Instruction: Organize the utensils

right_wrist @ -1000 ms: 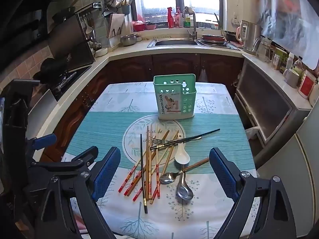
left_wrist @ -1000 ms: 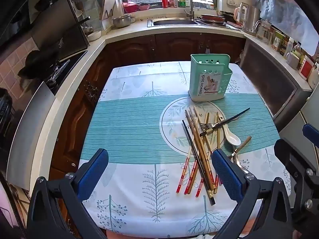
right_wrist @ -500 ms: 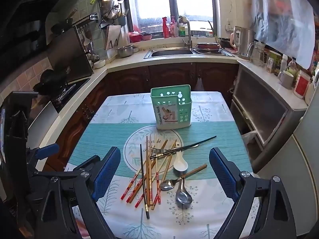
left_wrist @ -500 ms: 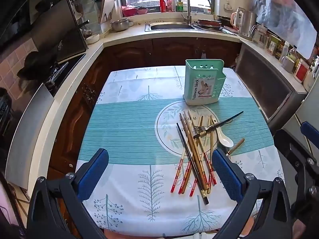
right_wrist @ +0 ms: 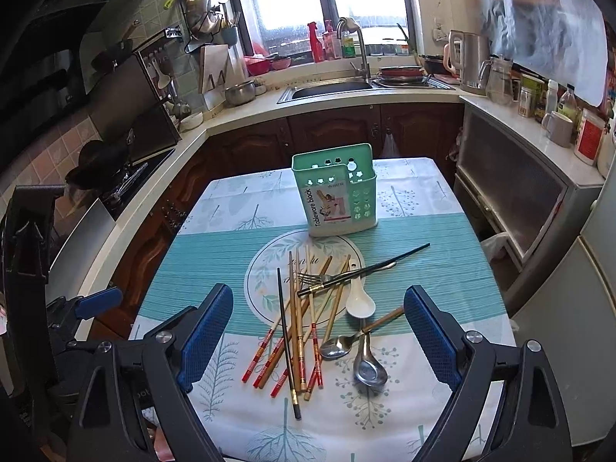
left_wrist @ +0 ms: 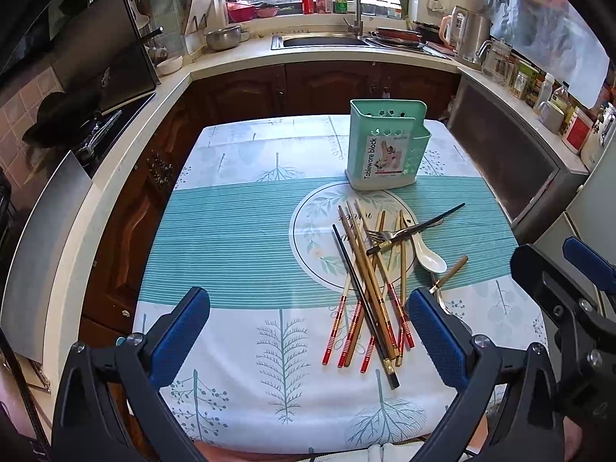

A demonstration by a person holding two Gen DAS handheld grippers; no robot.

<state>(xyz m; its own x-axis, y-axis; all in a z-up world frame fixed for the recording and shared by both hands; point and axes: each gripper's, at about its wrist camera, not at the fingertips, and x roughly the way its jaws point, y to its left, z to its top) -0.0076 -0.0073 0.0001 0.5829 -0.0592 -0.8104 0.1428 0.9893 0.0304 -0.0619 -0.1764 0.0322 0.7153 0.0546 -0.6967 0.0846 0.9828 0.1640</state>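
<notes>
1. The left gripper point(left_wrist: 308, 331), with blue-padded fingers, hangs wide open and empty above the near edge of the table; bare cloth lies between its pads.
2. The right gripper point(right_wrist: 317, 331) is likewise spread wide, holding nothing, above the near part of the utensil pile.
3. The table's white-and-teal tree-print tablecloth point(left_wrist: 231, 238) is bare over its whole left half, leaving open room there.
4. A mint-green perforated plastic utensil holder point(right_wrist: 333, 192) labelled "Tableware block" stands upright toward the far side of the table, near the far-right corner and apart from the pile.
5. A loose fan of wooden, red-tipped chopsticks point(right_wrist: 296, 331) lies crossed right of centre, with one black chopstick point(right_wrist: 287, 338) reaching nearest the front edge.
6. A steel fork point(right_wrist: 312, 279) and a second black chopstick point(right_wrist: 369, 269) lie across the fan's far ends.
7. A white ceramic soup spoon point(right_wrist: 360, 302) lies just right of the fan; two steel spoons point(right_wrist: 362, 354) lie nearer the front edge, overlapping.
8. Dark wooden cabinets point(right_wrist: 338, 131) and a counter ring the table's far and left sides.
</notes>
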